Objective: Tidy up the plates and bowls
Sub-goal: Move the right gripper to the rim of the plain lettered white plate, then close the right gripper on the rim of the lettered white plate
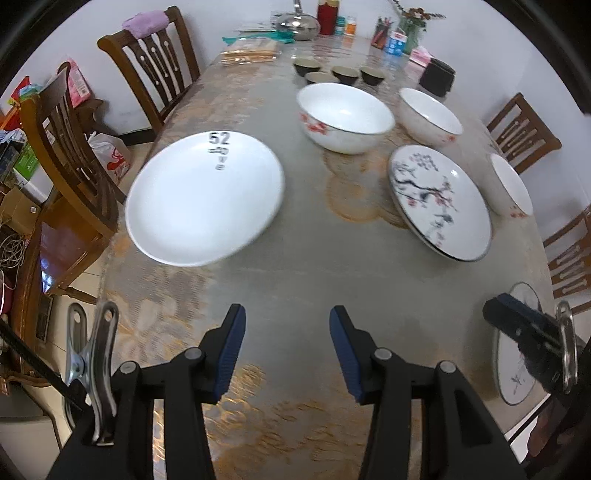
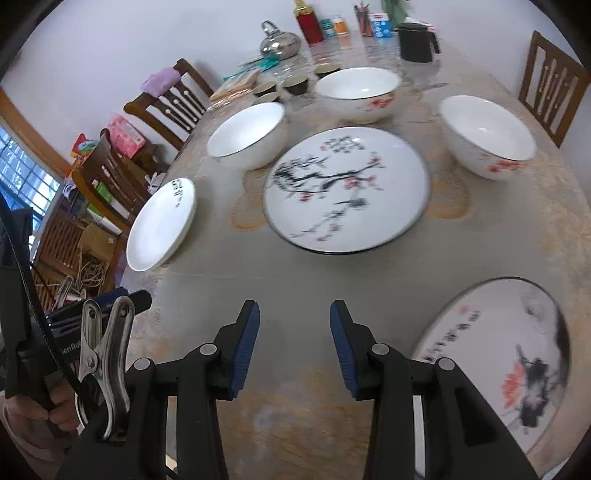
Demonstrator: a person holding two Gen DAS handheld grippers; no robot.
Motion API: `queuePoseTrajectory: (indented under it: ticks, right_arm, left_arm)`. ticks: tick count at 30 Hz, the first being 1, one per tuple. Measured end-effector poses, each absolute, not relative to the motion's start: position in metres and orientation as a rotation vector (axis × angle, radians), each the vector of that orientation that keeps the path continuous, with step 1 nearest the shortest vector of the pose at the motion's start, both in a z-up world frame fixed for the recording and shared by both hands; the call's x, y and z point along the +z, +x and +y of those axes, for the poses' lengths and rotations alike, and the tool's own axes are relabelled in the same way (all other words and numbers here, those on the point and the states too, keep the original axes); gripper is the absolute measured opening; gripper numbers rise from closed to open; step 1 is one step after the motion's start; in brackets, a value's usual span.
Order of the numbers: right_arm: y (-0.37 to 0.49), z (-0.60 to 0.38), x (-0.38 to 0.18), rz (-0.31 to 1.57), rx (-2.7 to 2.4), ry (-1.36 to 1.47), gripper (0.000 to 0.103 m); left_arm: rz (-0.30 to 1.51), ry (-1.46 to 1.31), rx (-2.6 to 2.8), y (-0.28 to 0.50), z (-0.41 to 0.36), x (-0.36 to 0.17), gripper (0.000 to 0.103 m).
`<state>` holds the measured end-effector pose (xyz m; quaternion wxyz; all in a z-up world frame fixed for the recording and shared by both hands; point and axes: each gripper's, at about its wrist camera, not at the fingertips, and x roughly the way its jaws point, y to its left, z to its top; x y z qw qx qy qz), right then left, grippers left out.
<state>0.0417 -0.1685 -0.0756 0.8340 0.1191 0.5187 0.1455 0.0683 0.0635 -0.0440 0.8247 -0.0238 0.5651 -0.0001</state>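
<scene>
A plain white plate [image 1: 205, 199] [image 2: 162, 225] printed with "52" lies on the left side of the table. A plum-blossom plate [image 1: 439, 203] [image 2: 347, 190] lies mid-table, and a lotus plate [image 2: 517, 362] [image 1: 515, 384] sits at the near right edge. Three white bowls with red flowers stand behind them: one [image 1: 343, 118] [image 2: 245, 134], another [image 1: 430, 118] [image 2: 356, 92], and a third [image 1: 511, 184] [image 2: 487, 136]. My left gripper [image 1: 287, 321] hovers open over bare tablecloth in front of the white plate. My right gripper [image 2: 294, 314] is open too, in front of the plum plate, holding nothing.
Several small dark cups [image 1: 332, 72] stand behind the bowls. A kettle [image 2: 279, 42], a red canister [image 2: 310, 20], a black pitcher [image 2: 415, 40] and packets crowd the far end. Wooden chairs [image 1: 155, 59] line both sides. A hand [image 2: 29, 413] holds the left gripper.
</scene>
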Motion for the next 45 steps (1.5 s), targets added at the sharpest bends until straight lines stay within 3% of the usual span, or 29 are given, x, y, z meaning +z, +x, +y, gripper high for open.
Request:
queuePoseTrajectory:
  ticks: [21,45]
  right_arm:
    - [0.097,-0.046,-0.095,1.165,0.408,0.22,0.041]
    - [0.16,0.013,-0.133,1.217,0.401,0.186,0.041]
  left_arm:
    - [1.172,-0.015,0.097,0.134,0.173,-0.055,0.049]
    - [1.231,-0.022,0.048,0.211,0.212,-0.105,0.049]
